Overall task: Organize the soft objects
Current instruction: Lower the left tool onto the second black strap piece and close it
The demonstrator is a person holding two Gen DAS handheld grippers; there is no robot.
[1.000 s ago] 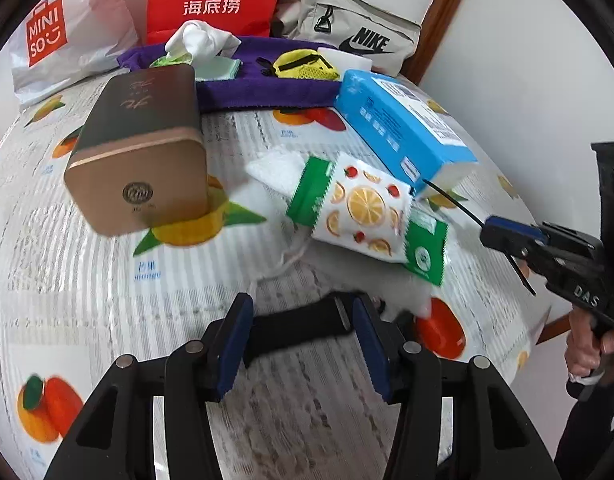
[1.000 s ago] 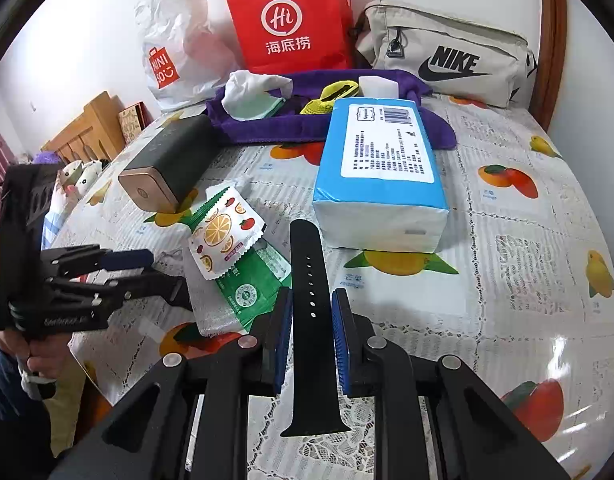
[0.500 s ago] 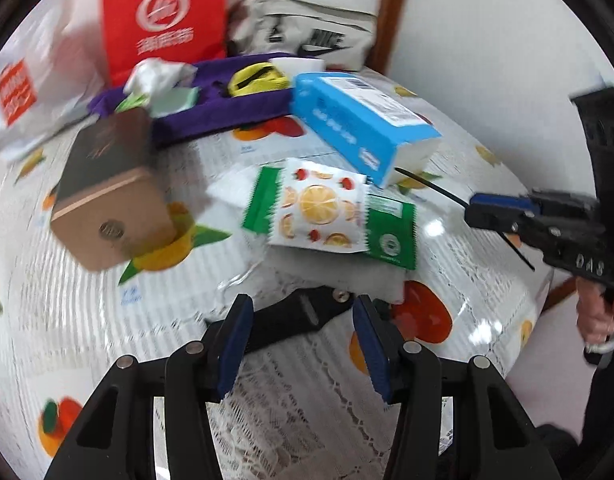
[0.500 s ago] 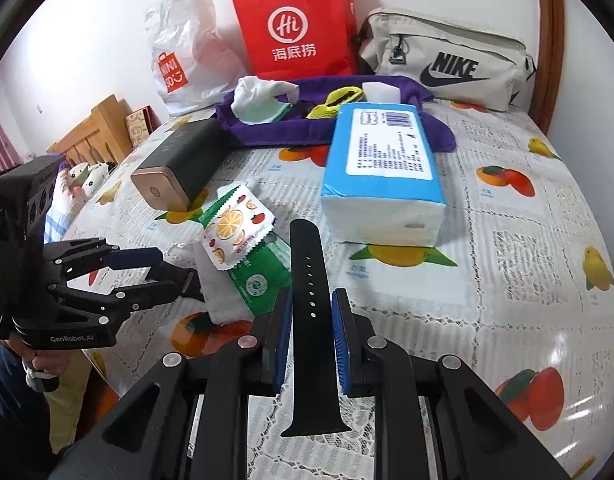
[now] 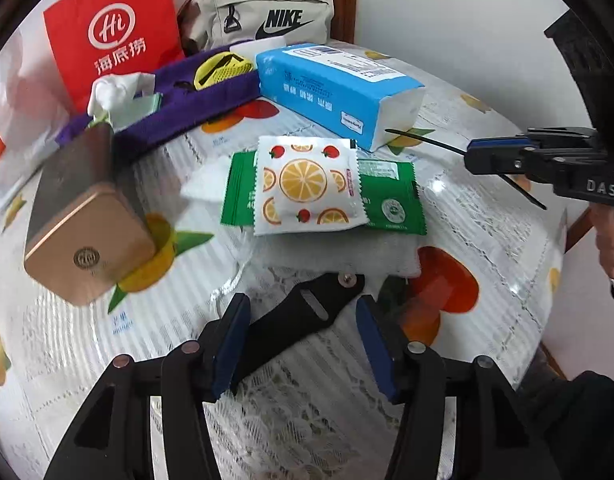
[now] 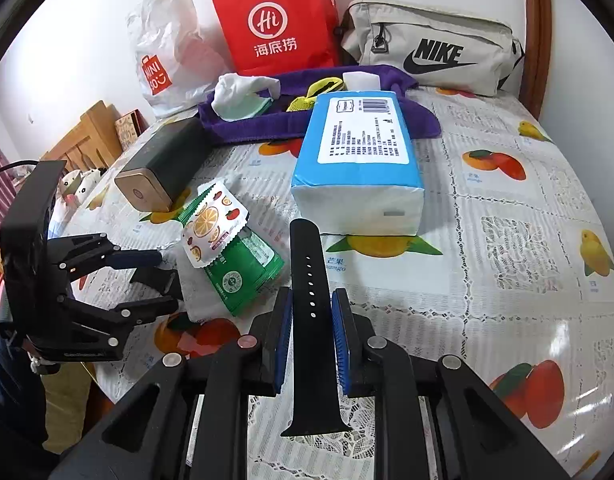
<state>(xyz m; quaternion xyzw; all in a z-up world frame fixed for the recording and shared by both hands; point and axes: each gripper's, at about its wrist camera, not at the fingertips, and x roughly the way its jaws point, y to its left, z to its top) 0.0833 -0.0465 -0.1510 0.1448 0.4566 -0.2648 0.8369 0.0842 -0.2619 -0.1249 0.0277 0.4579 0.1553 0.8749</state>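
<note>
At the far left the left gripper (image 5: 301, 342) has its jaws partly apart, with the buckle half of a black watch strap (image 5: 303, 312) slanting between them. One end of that strap lies against the left pad, the buckle end pointing up toward the right pad, but I cannot tell whether the pads truly pinch it or merely flank it.

Ahead of this gripper and to its left lies a brown box with a gold end (image 5: 89, 224). Straight ahead, just beyond the strap's tip, is a stack of soft things: a grey-white cloth (image 5: 339, 254), a green packet (image 5: 391, 200) on it, and a fruit-print sachet (image 5: 307, 184) on top. Farther ahead, a purple towel (image 5: 195, 96) carries small items, and a blue tissue pack (image 5: 339, 92) sits ahead and to the right.

Further right, the right gripper (image 6: 311, 340) is clamped tight on the holed half of the strap (image 6: 309, 280), which stands up between its pads, well clear of the tablecloth (image 6: 507, 240). The tissue pack is directly ahead of it.

Judging by the layout, the sorting is partly done: some soft items already rest on the towel, while both strap halves, the packets and the cloth remain unplaced.
</note>
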